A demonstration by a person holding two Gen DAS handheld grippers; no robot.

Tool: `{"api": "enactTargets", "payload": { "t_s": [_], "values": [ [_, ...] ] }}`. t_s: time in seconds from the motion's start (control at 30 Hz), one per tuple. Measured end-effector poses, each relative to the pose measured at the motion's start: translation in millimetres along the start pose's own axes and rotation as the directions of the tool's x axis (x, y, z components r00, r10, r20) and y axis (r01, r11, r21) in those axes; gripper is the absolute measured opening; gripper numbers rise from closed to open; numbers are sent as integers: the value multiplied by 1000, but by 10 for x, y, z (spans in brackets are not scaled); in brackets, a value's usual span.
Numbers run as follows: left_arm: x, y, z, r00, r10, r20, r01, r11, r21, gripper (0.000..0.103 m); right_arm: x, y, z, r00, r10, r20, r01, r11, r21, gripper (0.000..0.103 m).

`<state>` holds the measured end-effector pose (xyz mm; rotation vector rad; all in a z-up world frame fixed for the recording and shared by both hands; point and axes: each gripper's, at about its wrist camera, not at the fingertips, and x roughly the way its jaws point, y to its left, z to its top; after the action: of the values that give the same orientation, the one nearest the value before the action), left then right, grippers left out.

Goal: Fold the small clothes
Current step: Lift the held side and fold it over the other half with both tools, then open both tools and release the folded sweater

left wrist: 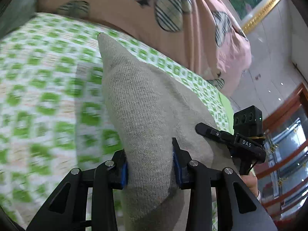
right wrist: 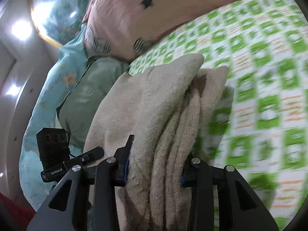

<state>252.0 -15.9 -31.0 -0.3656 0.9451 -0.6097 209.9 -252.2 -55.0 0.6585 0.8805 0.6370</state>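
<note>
A: What sits closest to the left wrist camera?

B: The left gripper [left wrist: 150, 165], with its blue-padded fingers [left wrist: 177, 163] pressed against both sides of a grey knit garment [left wrist: 140, 104]. It is clamped on that cloth. The garment runs away from the gripper and narrows to a point over the bed cover [left wrist: 44, 88], which has a green and white check and is blurred.

A: And the right side?

B: The right gripper [right wrist: 154, 168] is closed on the same garment [right wrist: 154, 96], here bunched into several thick folds between its fingers. In the left view, the right gripper [left wrist: 221, 134] shows at the garment's right edge, with a bit of the person's hand [left wrist: 250, 181] beneath it.

A: What lies around it?

B: A pink quilt [left wrist: 192, 38] with striped patches and black stars lies beyond the bed cover. In the right view, a pale blue flowered pillow [right wrist: 63, 80] lies to the left, next to the pink quilt [right wrist: 119, 25].
</note>
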Motion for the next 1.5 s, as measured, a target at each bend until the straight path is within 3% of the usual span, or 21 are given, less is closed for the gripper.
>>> {"api": "enactTargets", "payload": {
  "t_s": [0.13, 0.27, 0.3, 0.37, 0.5, 0.63, 0.77, 0.83, 0.9, 1.0, 1.07, 1.2, 1.27, 1.3, 1.4, 1.5],
  "values": [
    [-311, 255, -151, 998, 63, 15, -63, 998, -18, 37, 289, -67, -172, 998, -46, -52, 47, 999, 7, 39],
    [-228, 534, -336, 995, 92, -29, -94, 992, -81, 39, 278, -239, -256, 997, -60, -56, 63, 996, 56, 45],
    [-217, 609, -387, 995, 92, -33, -94, 991, -91, 42, 262, -236, -256, 995, -76, -58, 79, 995, 55, 51],
    [-156, 682, -441, 995, 93, -31, -96, 989, -114, 57, 219, -204, -249, 992, -109, -62, 112, 993, 45, 56],
    [-169, 694, -467, 993, 112, -33, -115, 986, -124, 62, 25, -111, -140, 980, -196, -28, 196, 980, 9, 66],
    [-402, 682, -468, 987, 159, 7, -157, 982, -100, 63, -172, -21, 52, 973, -227, 43, 228, 974, -13, 67],
    [-669, 678, -398, 977, 192, 93, -185, 980, -77, 61, 32, 52, 296, 972, -231, 32, 233, 972, -41, 67],
    [-738, 638, -330, 976, 172, 131, -166, 985, -52, 56, 201, -30, 373, 972, -234, 11, 235, 972, -18, 61],
    [-744, 566, -258, 978, 145, 148, -144, 989, -16, 45, 353, -115, 420, 974, -223, -26, 224, 975, 12, 16],
    [-639, 470, -194, 988, 74, 137, -82, 995, 50, 43, 226, -55, 412, 979, -200, 40, 201, 980, 0, 10],
    [-469, 473, -167, 994, 69, 87, -74, 995, 62, 40, 131, -65, 378, 978, -197, 62, 197, 980, 11, 10],
    [-230, 522, -156, 996, 90, 16, -91, 995, 50, 40, 199, -284, 306, 970, -244, 16, 242, 969, 54, 11],
    [-89, 537, -182, 996, 91, -15, -90, 995, 36, 39, 189, -303, 310, 968, -250, 8, 248, 965, 81, 16],
    [-26, 521, -202, 994, 105, -16, -104, 994, 39, 39, 136, -264, 326, 965, -262, 17, 259, 962, 90, 21],
    [-31, 432, -191, 990, 139, -18, -137, 989, 57, 40, -132, 41, 391, 948, -303, 102, 301, 953, 37, 23],
    [-155, 389, -152, 990, 143, -11, -142, 988, 66, 40, -210, 407, 459, 962, -235, 135, 242, 970, -35, 24]
  ]
}}
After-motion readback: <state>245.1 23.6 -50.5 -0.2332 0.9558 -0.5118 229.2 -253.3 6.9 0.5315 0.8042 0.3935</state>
